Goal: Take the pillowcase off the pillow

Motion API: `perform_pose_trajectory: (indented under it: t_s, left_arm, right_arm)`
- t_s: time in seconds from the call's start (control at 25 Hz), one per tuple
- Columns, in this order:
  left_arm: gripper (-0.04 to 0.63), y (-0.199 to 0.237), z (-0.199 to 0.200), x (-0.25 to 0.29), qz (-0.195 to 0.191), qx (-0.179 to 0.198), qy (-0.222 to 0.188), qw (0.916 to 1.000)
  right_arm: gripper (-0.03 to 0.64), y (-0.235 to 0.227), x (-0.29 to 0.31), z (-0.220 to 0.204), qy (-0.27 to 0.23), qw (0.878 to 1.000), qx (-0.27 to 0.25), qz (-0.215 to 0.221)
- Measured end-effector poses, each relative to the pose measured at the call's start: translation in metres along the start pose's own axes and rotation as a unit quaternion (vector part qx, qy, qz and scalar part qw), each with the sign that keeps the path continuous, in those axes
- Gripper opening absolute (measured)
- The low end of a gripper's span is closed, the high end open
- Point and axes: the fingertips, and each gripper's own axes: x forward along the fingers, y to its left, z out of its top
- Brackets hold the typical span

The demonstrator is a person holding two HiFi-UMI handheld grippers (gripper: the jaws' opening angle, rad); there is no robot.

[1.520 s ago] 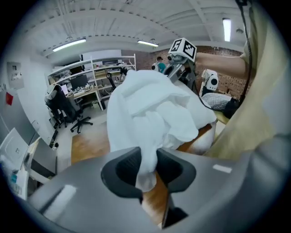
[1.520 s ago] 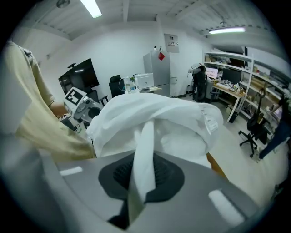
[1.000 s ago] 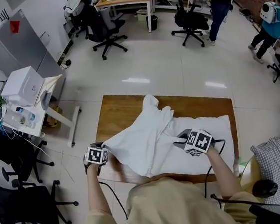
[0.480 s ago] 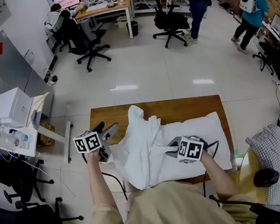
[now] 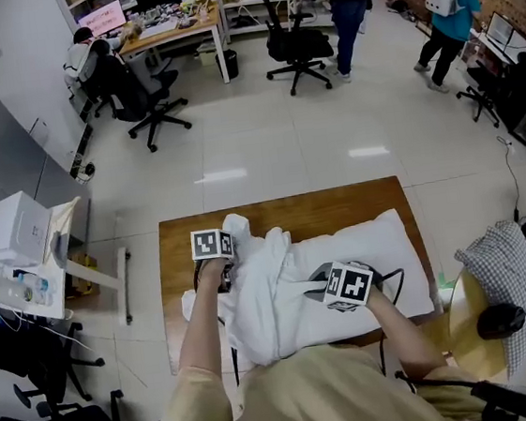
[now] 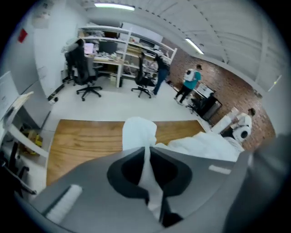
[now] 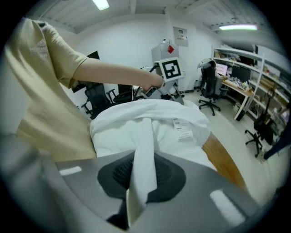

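Head view: pillowcase (image 5: 254,300) bunched over the left end of the pillow (image 5: 380,243), both on the wooden table (image 5: 176,262). Best to hold the right gripper (image 7: 143,170) firm as an anchor and draw the left gripper (image 6: 148,159) away from the pillow, peeling the cloth off without dragging the pillow along. At the left: jaws just closed, clamped on a narrow white fold. At the right: pinched together on another white fold, probably pillowcase hem, possibly with pillow cloth underneath.

White pillowcase (image 5: 263,294), white pillow (image 5: 385,243), brown wood-grain table (image 5: 338,203), grey-checked cushion (image 5: 501,272)
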Motion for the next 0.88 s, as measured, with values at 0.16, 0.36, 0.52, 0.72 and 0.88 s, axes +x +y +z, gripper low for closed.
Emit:
perform_pose_trajectory:
  t_s: [0.16,0.36,0.52,0.72,0.88]
  left_arm:
    - [0.005,0.141,-0.008,-0.062,0.163,-0.058,-0.05,0.9837]
    - [0.005,0.248,-0.051,-0.174,0.286,-0.18,-0.095,0.9363]
    - [0.005,0.246,-0.07,-0.196,0.291,-0.164,-0.101,0.9371]
    - [0.448,0.15,-0.076,-0.149,0.128,-0.053,-0.088,0.9865]
    - [0.474,0.024,-0.098,-0.135,-0.003,0.071,-0.083,0.994]
  right_arm:
    - [0.028,-0.004,0.0,-0.006,-0.03,0.998,0.064,0.006]
    - [0.028,-0.016,-0.025,-0.025,-0.042,0.996,0.075,0.004]
    - [0.028,-0.033,-0.035,-0.032,-0.03,0.997,0.069,-0.013]
    - [0.029,-0.055,-0.032,-0.027,-0.028,0.997,0.073,-0.028]
    - [0.031,-0.061,-0.028,-0.027,-0.037,0.996,0.079,-0.028]
